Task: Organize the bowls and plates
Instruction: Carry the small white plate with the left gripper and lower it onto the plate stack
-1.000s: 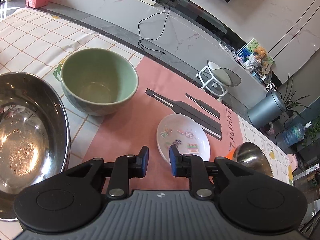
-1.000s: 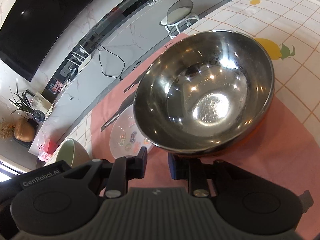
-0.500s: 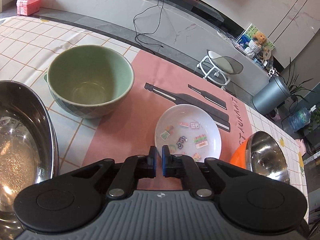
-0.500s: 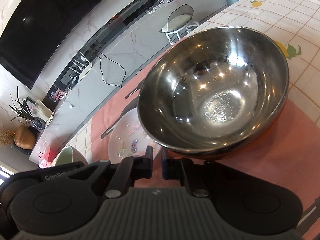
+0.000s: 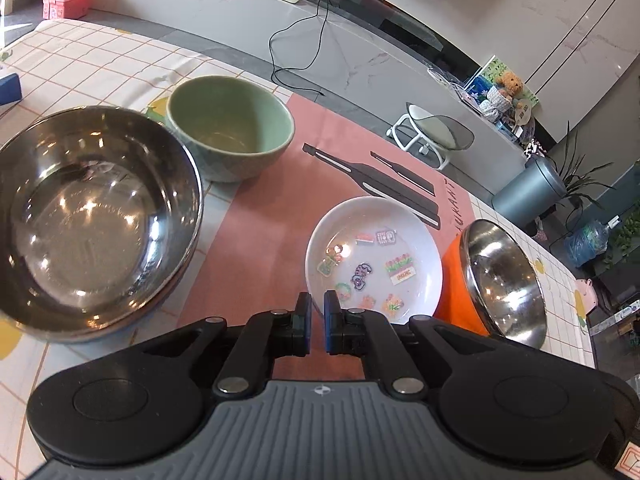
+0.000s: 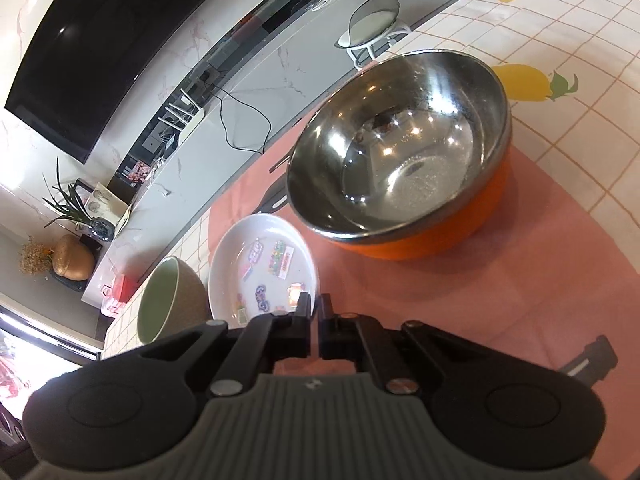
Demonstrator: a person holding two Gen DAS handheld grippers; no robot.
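We see four dishes spread apart on the pink placemat (image 5: 256,240) and checked tablecloth (image 5: 100,64), none yet nested, so we judge the sorting barely begun. In the left wrist view the white plate (image 5: 374,256), dotted with small stickers, lies just beyond our left gripper (image 5: 317,322). To its right stands the orange-sided steel bowl (image 5: 502,280), close beside the plate. At far left sits the green bowl (image 5: 230,136), and the large steel bowl (image 5: 88,216) is nearer, beside it.

Both tongs are drawn together with nothing between them. Our right gripper (image 6: 315,326) hovers over the mat at the plate's near edge, the orange-sided bowl further off to the right. We take it both are held clear above the table, looking down on the dishes, before we pick one.
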